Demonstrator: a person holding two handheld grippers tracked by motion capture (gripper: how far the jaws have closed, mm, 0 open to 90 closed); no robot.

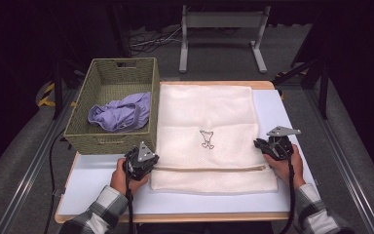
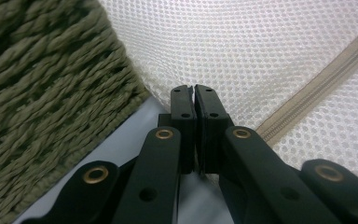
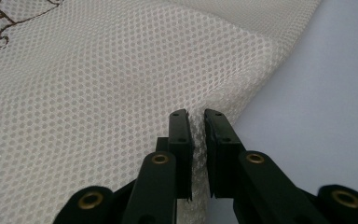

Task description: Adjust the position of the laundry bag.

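Observation:
A cream mesh laundry bag (image 1: 204,117) lies flat on the table, with a zipper (image 1: 209,168) running across near its front edge and a small brown embroidered figure (image 1: 206,139) at its middle. My left gripper (image 1: 153,160) sits at the bag's left edge, just above the zipper (image 2: 317,79). Its jaws are shut on the rim of the mesh (image 2: 261,56), and the gripper (image 2: 194,91) lies beside the basket wall. My right gripper (image 1: 257,143) is at the bag's right edge. This gripper (image 3: 196,116) is shut on a pinched fold of mesh (image 3: 98,93).
A woven olive basket (image 1: 78,117) stands at the table's left back, touching the bag's left side, and holds a crumpled lilac garment (image 1: 121,114). Its wall (image 2: 42,93) is close to my left jaws. Bare pale table surface (image 1: 272,107) lies right of the bag and along the front.

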